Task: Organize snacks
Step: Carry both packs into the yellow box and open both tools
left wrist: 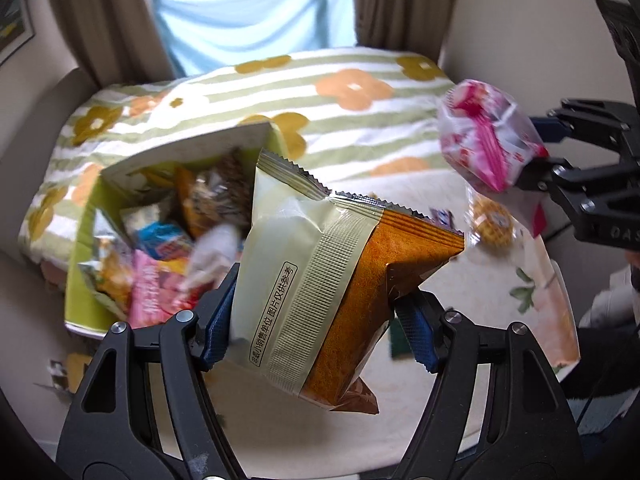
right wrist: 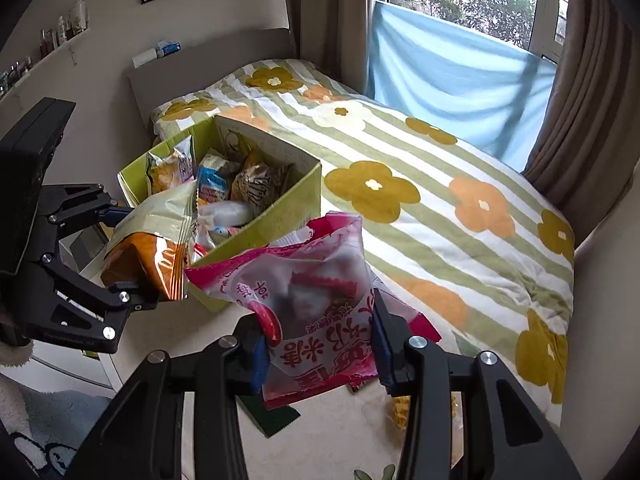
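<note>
My left gripper (left wrist: 316, 320) is shut on a cream-and-orange snack packet (left wrist: 320, 280), held just right of a green cardboard box (left wrist: 80, 280) with several snack packs inside. The left gripper (right wrist: 132, 252), the orange packet (right wrist: 148, 256) and the box (right wrist: 280, 216) also show in the right wrist view. My right gripper (right wrist: 320, 348) is shut on a pink-and-white snack packet (right wrist: 304, 292), held in front of the box's near corner. It also shows in the left wrist view (left wrist: 536, 144), holding the pink packet (left wrist: 484, 136) off to the right.
The box stands on a table with a pale floral cloth (left wrist: 532, 280), beside a bed with a flowered striped blanket (right wrist: 440, 184). A yellow waffle snack (left wrist: 490, 220) and a dark green packet (right wrist: 272, 416) lie on the cloth. A curtained window (right wrist: 460, 40) is behind.
</note>
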Demonstrator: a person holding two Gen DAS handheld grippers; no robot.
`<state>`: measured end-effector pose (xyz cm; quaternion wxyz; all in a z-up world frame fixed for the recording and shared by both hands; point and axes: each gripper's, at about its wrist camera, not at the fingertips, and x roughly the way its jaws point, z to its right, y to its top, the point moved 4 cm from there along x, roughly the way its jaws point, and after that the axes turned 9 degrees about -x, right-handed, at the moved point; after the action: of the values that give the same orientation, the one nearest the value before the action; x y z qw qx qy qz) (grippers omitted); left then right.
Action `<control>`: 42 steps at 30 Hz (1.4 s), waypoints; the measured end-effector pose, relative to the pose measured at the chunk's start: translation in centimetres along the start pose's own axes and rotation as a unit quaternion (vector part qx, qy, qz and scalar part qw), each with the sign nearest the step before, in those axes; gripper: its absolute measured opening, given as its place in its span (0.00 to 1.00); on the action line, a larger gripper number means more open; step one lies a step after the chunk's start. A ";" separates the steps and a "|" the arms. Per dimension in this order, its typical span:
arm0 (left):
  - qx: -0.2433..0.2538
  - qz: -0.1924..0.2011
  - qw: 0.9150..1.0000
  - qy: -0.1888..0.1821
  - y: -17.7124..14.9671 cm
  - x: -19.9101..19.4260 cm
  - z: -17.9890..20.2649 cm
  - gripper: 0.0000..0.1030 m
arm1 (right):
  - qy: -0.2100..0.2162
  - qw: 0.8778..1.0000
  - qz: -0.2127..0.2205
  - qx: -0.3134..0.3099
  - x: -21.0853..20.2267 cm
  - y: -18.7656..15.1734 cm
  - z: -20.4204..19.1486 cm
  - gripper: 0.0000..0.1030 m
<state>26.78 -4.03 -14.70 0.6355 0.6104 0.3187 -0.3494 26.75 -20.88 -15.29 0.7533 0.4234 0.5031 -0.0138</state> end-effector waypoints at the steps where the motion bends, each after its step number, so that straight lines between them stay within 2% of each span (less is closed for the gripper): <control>1: -0.005 0.006 1.000 0.004 0.6 -0.3 -1.1 0.67 | -0.001 1.000 0.004 -0.002 0.1 1.1 -0.3 0.38; 3: -0.011 0.014 1.000 0.011 1.8 -0.7 -3.6 0.67 | -0.004 1.000 0.009 -0.005 0.4 3.0 -1.0 0.38; 8: -0.027 0.003 0.999 0.019 4.0 0.2 -9.6 0.67 | 0.007 1.000 0.013 0.027 3.2 8.0 -2.4 0.38; 12: -0.032 -0.015 0.999 0.020 5.1 2.3 -13.8 0.67 | 0.018 0.998 0.006 0.065 6.9 11.0 -3.5 0.38; 17: -0.041 -0.049 0.998 0.005 6.5 6.5 -17.4 0.67 | 0.020 0.993 -0.008 0.117 10.9 13.4 -4.4 0.38; 19: -0.033 -0.055 0.998 0.000 6.8 7.8 -17.9 0.73 | 0.018 0.990 -0.012 0.136 12.0 13.8 -4.5 0.38; 22: -0.007 -0.055 0.998 0.003 6.9 8.8 -17.8 0.99 | 0.014 0.987 -0.023 0.156 13.4 14.0 -4.6 0.38; 27: 0.012 -0.058 0.998 0.010 6.1 9.2 -18.0 1.00 | 0.009 0.982 -0.047 0.183 15.1 13.4 -4.6 0.38; 35: -0.032 -0.062 0.998 -0.002 4.5 8.2 -18.9 1.00 | 0.021 0.975 -0.070 0.208 16.8 12.6 -5.4 0.40; 36: -0.035 -0.062 0.997 0.001 4.3 8.1 -19.1 1.00 | 0.022 0.975 -0.070 0.209 16.9 12.6 -5.3 0.42; 38: -0.041 -0.062 0.997 0.006 4.0 7.6 -19.4 1.00 | 0.027 0.975 -0.069 0.208 17.0 12.7 -5.3 0.58; 40: -0.044 -0.058 0.997 0.010 3.7 7.1 -19.7 1.00 | 0.023 0.978 -0.047 0.202 16.4 12.8 -5.5 0.96; 41: -0.047 -0.057 0.997 0.013 3.5 6.8 -19.8 1.00 | 0.016 0.980 -0.022 0.197 15.4 12.9 -5.7 1.00; 42: -0.051 -0.056 0.997 0.015 3.3 6.7 -19.9 1.00 | 0.016 0.980 -0.022 0.197 15.4 12.9 -5.7 0.99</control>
<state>33.60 15.54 -19.46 0.6402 0.5634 0.3794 -0.3589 35.91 -2.66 -19.87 0.6465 0.5522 0.5121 -0.1223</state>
